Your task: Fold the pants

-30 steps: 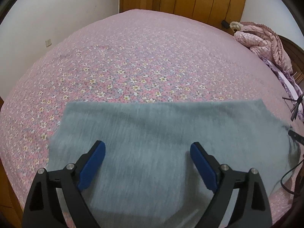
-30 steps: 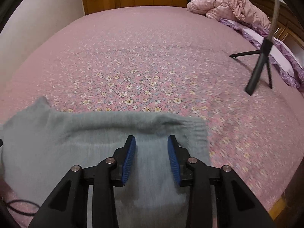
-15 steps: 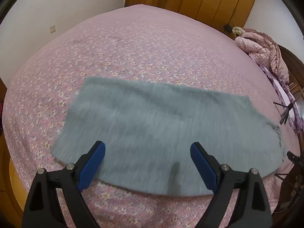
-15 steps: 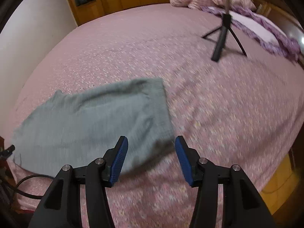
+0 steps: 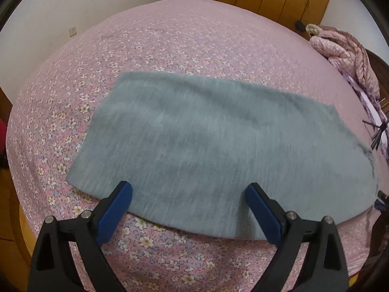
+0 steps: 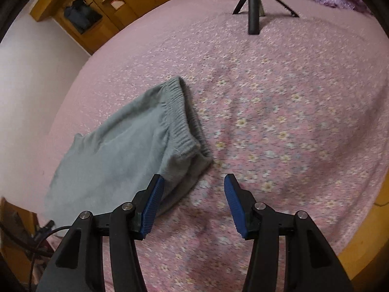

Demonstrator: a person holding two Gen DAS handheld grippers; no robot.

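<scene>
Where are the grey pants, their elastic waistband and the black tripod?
grey pants [image 5: 218, 146], left wrist view, middle of the cloth.
elastic waistband [image 6: 178, 116], right wrist view, ribbed edge.
black tripod [image 6: 254, 12], right wrist view, centre column.

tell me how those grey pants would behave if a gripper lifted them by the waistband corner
The grey pants would probably droop limp: soft knit lying flat on the bedspread. The folded layers would likely slide apart, since nothing pins them. The ribbed waistband looks thick, so it probably gives the right gripper a firmer bite.
</scene>
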